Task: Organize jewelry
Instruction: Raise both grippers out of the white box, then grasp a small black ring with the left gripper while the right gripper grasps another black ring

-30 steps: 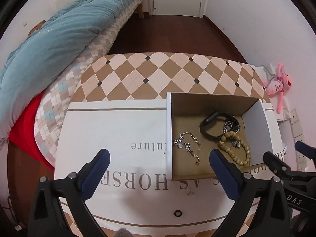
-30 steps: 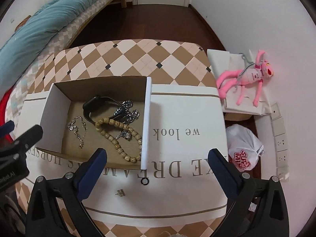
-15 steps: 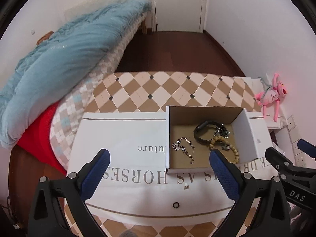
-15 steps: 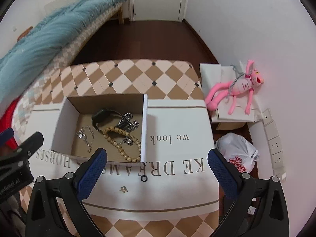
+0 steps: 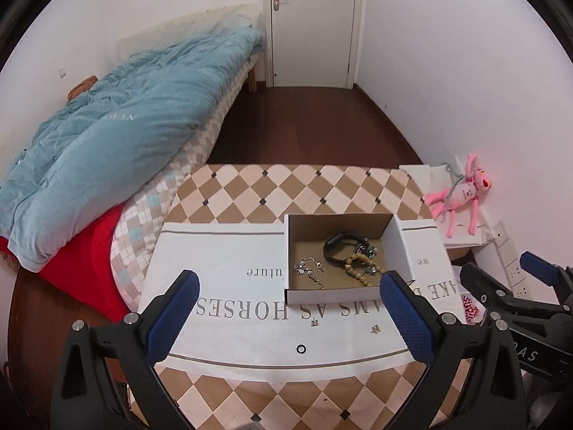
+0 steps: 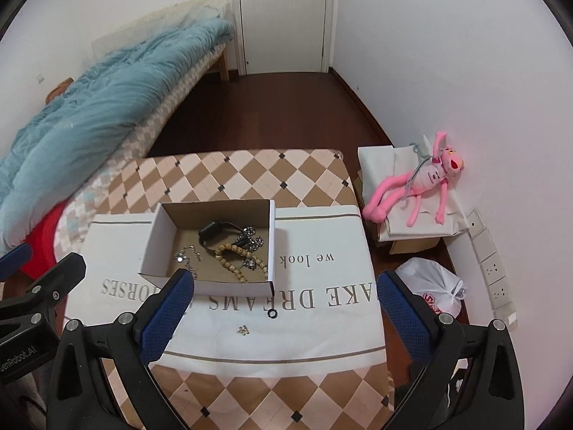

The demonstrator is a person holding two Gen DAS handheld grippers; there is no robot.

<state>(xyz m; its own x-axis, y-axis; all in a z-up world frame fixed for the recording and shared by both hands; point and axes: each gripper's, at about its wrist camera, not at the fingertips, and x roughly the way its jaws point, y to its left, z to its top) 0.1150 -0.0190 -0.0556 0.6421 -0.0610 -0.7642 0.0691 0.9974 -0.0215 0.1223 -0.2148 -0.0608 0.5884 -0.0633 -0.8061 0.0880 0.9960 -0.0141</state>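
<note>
We are looking at a big table (image 6: 250,175) with brown and cream squares. A white cloth (image 6: 322,329) with letters is lying on it. An open box (image 6: 152,247) is sitting on the cloth, holding a bead bracelet (image 6: 232,263), a black band (image 6: 211,233) and a silver chain (image 6: 186,256). A small black ring (image 6: 273,313) is lying on the cloth just in front of the box. We are holding our left gripper (image 5: 288,304) and right gripper (image 6: 284,302) wide apart, gripping nothing.

blue duvet (image 5: 107,150) heaped on bed, left | pink plush toy (image 6: 422,186) laid on paper bag by wall | white plastic bag (image 6: 429,283) on floor | white door (image 5: 311,25) shut | wall sockets (image 6: 496,272) seen
</note>
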